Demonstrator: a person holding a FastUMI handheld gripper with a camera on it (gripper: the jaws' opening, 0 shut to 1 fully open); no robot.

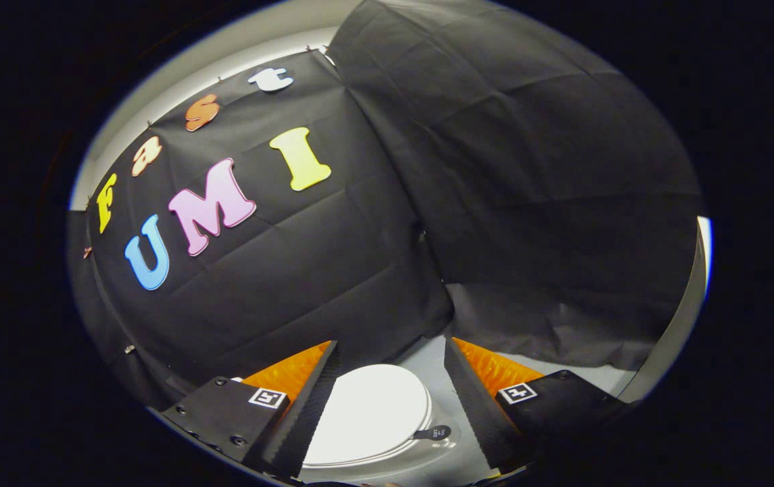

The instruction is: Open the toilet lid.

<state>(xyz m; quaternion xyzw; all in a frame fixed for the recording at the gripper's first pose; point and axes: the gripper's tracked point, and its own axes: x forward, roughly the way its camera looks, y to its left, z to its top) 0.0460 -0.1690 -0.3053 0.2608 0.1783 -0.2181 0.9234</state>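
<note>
Hovering claw [390, 358] above closed lid [370, 412]

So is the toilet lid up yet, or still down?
Still down. The white toilet lid lies flat over the bowl, seen between the open gripper fingers, which touch nothing. A small dark tab sits at its edge.

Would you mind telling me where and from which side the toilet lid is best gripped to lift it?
Probably at the small dark tab that sticks out from the rim of the closed white toilet lid, coming in from that tab's side. The lid lies flat and smooth, so the tab looks like the only part that offers an edge to pinch. The gripper hangs above with its jaws open, touching nothing.
</note>
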